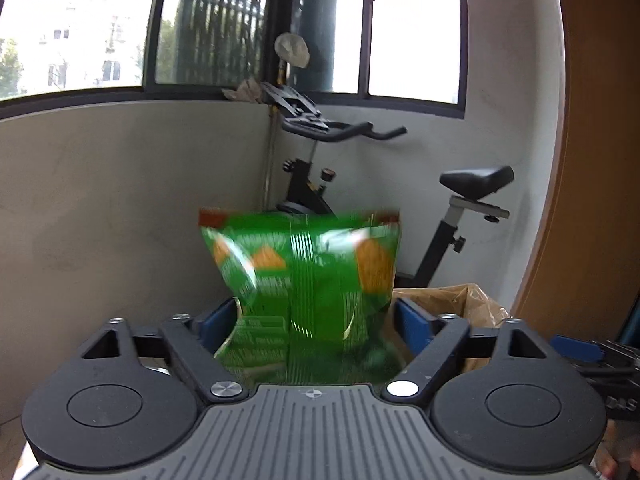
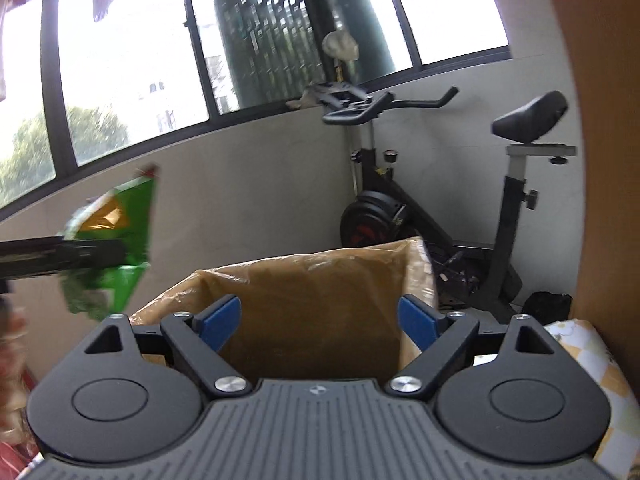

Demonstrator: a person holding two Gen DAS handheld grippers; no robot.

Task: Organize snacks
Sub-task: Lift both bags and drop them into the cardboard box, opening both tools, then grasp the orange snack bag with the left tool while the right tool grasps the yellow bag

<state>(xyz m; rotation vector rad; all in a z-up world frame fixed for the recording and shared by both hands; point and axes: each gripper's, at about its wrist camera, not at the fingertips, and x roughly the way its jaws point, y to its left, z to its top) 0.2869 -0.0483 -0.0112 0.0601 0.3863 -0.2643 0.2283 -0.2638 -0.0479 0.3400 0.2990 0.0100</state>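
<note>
A green snack bag (image 1: pixel 304 276) with orange triangles stands upright between the blue pads of my left gripper (image 1: pixel 316 320). The bag is blurred while the gripper is sharp, and the pads stand just off its sides, so the jaws are open. In the right wrist view the same green bag (image 2: pixel 116 232) hangs at the left with a dark finger of the left gripper (image 2: pixel 60 258) across it. My right gripper (image 2: pixel 320 320) is open and holds nothing. It points into a brown box (image 2: pixel 304 260) lined with clear plastic, whose edge (image 1: pixel 460 300) shows to the right of the bag.
A black exercise bike (image 2: pixel 400 216) stands in the corner behind the box, under dark-framed windows. A brown wooden panel (image 2: pixel 608 160) rises on the right, with a yellow-and-white checked cloth (image 2: pixel 592 360) below it. Grey wall runs along the left.
</note>
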